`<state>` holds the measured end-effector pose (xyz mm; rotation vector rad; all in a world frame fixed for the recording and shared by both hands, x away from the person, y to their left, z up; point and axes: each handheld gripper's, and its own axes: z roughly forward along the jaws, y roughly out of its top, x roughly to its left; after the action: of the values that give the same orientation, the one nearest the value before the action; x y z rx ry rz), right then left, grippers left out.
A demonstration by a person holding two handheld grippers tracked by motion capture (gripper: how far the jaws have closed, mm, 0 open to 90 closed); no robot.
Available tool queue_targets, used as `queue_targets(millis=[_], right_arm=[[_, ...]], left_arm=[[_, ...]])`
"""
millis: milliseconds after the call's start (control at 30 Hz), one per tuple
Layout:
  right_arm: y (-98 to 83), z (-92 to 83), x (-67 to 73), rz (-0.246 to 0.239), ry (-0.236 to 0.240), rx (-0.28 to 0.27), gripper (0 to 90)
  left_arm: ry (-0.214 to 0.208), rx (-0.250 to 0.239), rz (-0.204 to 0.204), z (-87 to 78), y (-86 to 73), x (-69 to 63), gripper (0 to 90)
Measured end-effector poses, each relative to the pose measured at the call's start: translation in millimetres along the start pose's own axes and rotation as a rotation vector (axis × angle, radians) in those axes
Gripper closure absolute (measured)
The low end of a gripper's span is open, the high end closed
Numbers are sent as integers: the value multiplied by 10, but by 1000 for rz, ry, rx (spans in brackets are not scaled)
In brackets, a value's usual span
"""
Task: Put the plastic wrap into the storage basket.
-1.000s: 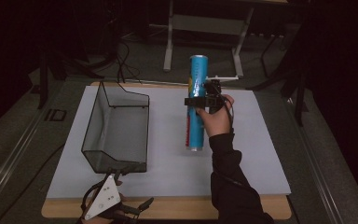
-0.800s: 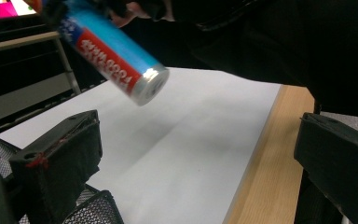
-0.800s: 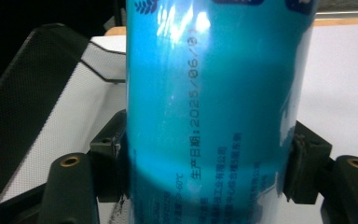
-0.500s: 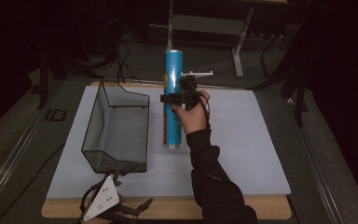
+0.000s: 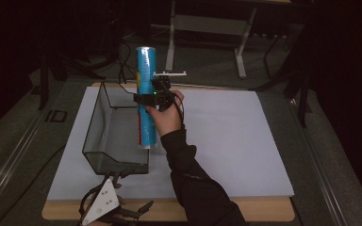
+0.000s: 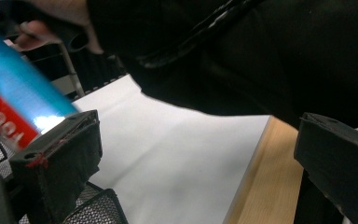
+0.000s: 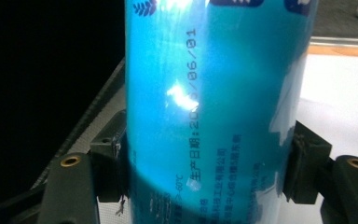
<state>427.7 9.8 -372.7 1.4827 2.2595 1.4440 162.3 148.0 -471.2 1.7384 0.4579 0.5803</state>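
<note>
A tall blue tube with a red label hangs upright, and my right gripper is shut on its middle. In the right gripper view both pads press the tube's sides. Its lower end hovers at the right wall of a black wire-mesh basket; I cannot tell if it is inside the rim. My left gripper rests at the table's front edge, jaws wide apart and holding nothing. The left gripper view looks past the tube and the basket's mesh.
A white sheet covers the wooden table. The person's dark sleeve crosses the sheet's front middle. Metal stand legs and cables lie on the floor behind the table.
My right gripper has carried the blue tube leftward from the sheet's middle to the basket's right wall. The left gripper has stayed put.
</note>
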Motion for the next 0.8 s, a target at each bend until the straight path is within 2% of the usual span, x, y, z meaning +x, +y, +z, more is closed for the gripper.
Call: queue_targets(millis=[100,267,300,500,800], right_arm=[[-41,97,84,-29,22,-13,317],[-160,245,153,-23,32,-10,317],[-184,283,150,-21,38,-2,317],[-344,476,111,11,4,53,317],[-559,646,32,62,-21,135,317]], left_arm=[[2,0,-1,-9,-2,-4,15],[5,-2,-1,-22,-1,-3,15],[7,-2,-2,-24,-1,-2,15],[7,1,0,-24,-2,-6,15],[5,0,0,-23,-2,-6,15]])
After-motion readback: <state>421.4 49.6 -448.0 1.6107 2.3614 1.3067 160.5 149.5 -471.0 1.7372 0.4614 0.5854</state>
